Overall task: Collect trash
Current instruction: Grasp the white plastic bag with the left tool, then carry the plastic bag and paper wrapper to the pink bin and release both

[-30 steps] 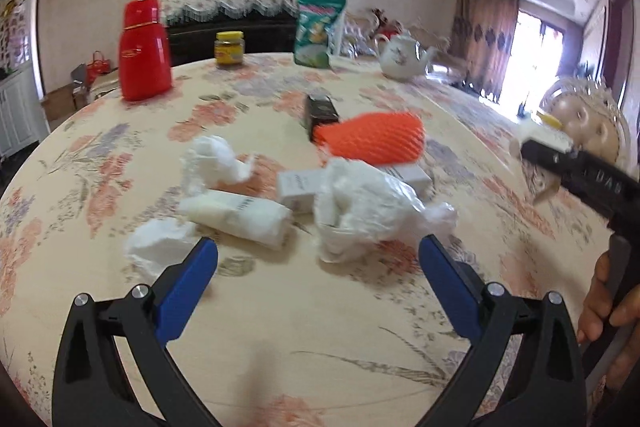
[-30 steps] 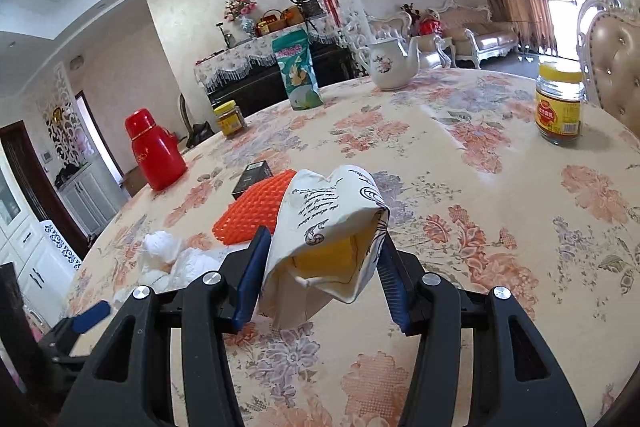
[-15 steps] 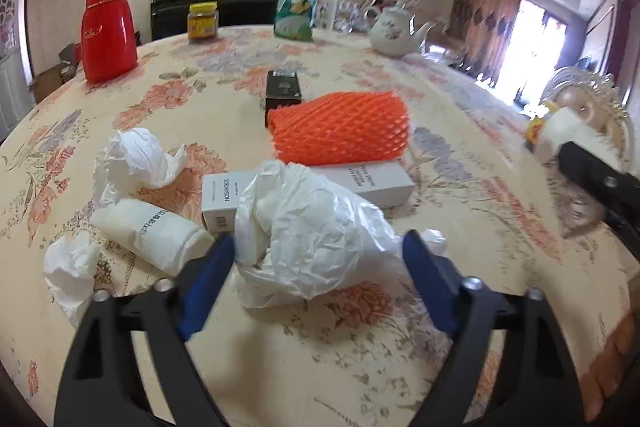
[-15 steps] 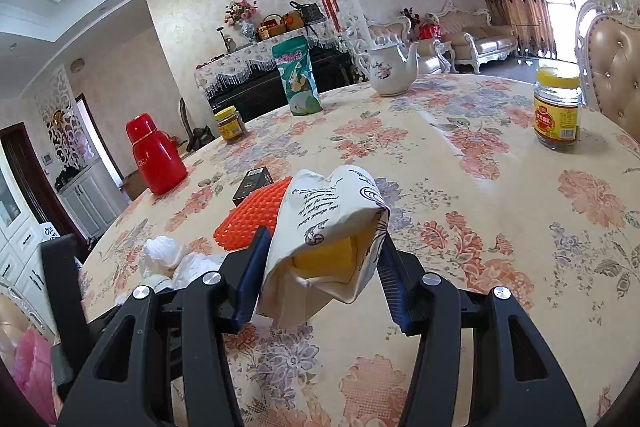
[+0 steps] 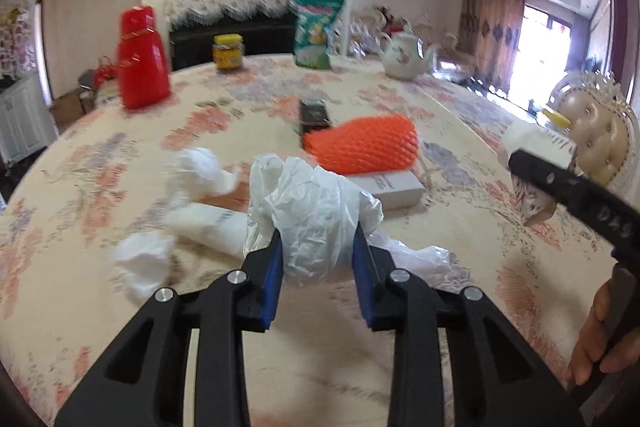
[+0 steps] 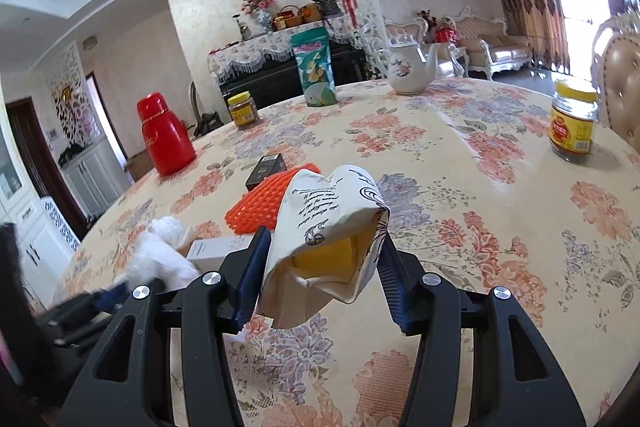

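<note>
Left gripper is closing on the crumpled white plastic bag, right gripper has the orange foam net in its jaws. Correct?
Not quite. The left gripper is closing on the crumpled white plastic bag, but the right gripper holds a printed paper bag, not the orange foam net. The right wrist view shows the net lying on the table beyond the jaws.

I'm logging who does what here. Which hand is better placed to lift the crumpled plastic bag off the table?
Left. The left gripper is closing with the plastic bag between its blue pads. The right gripper is full: it grips a printed paper bag.
</note>
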Available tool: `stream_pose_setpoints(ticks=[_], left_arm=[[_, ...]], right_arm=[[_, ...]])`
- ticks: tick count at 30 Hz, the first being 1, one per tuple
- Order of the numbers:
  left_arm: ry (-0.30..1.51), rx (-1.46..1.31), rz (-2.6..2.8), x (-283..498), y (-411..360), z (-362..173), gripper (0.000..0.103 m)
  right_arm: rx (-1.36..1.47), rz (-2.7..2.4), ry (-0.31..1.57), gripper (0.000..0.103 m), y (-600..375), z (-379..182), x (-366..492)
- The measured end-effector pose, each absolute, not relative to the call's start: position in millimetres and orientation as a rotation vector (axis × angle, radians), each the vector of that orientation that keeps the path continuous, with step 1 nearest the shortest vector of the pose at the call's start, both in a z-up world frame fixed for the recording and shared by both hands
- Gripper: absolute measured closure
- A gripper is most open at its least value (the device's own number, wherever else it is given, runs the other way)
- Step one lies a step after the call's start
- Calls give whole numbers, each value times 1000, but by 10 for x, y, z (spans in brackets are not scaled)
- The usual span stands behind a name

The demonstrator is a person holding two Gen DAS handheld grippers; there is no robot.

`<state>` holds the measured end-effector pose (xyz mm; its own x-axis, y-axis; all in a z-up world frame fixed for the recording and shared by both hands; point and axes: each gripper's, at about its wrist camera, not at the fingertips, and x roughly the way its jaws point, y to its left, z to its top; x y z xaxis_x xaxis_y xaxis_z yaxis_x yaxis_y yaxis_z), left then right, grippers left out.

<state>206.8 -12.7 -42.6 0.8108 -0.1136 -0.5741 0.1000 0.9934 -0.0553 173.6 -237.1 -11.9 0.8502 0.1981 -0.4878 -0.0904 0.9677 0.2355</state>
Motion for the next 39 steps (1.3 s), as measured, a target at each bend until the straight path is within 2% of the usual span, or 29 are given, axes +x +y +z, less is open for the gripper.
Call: stream_pose_setpoints(ticks=[20, 31, 39], left_arm=[[478, -104, 44, 1124, 694, -187, 72], [440, -107, 70, 631, 1091, -112, 72], [414, -93, 161, 132, 1570, -54, 72]], right_arm=[[-159, 422, 511, 53, -1207, 29, 1287], [-170, 517, 521, 52, -824, 88, 923], [-186, 682, 498, 52, -171, 233, 614]])
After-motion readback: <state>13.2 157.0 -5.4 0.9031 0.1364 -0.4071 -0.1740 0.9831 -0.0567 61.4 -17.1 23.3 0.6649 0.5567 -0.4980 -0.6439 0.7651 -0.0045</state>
